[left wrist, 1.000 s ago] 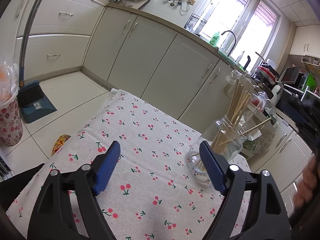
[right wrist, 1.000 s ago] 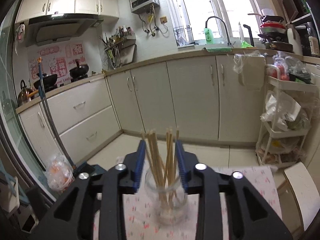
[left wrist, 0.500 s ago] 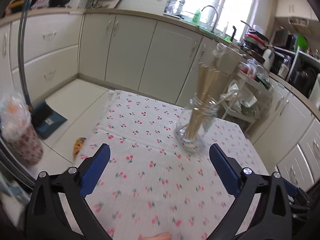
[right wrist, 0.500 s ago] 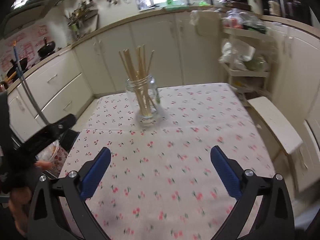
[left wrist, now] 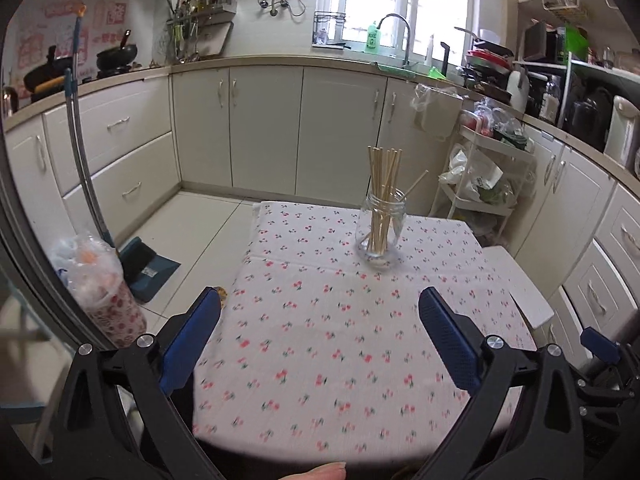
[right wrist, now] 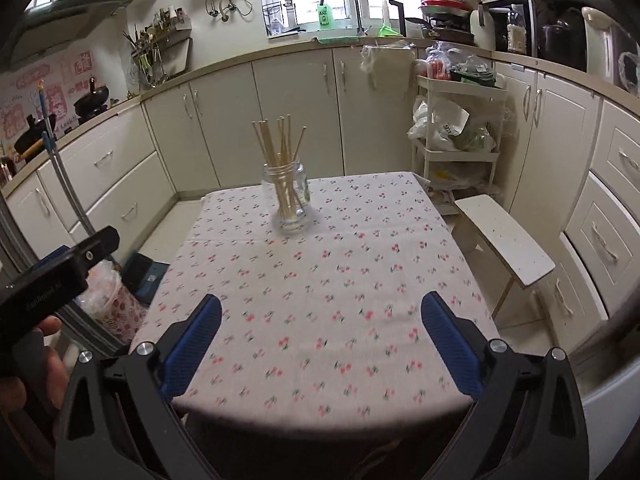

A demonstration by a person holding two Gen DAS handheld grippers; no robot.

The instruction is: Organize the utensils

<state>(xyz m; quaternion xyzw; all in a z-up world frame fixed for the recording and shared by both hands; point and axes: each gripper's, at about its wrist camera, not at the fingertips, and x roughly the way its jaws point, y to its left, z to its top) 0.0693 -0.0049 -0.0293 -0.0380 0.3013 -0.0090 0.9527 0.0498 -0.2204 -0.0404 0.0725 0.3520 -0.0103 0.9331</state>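
The chopsticks [right wrist: 282, 164] stand bunched in the jar [right wrist: 289, 196] on the counter [right wrist: 320, 300], at twelve o'clock from my right tool [right wrist: 320, 340]. A second ago that tool was closed around them; now it and my left tool [left wrist: 320, 340] are both released, pulled well back. Sorting looks done.

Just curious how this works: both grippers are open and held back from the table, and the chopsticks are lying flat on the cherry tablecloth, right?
Not quite. The chopsticks stand upright in a glass jar on the cherry tablecloth, as the right wrist view shows. The rest holds: the left gripper and right gripper are both open and held back from the table.
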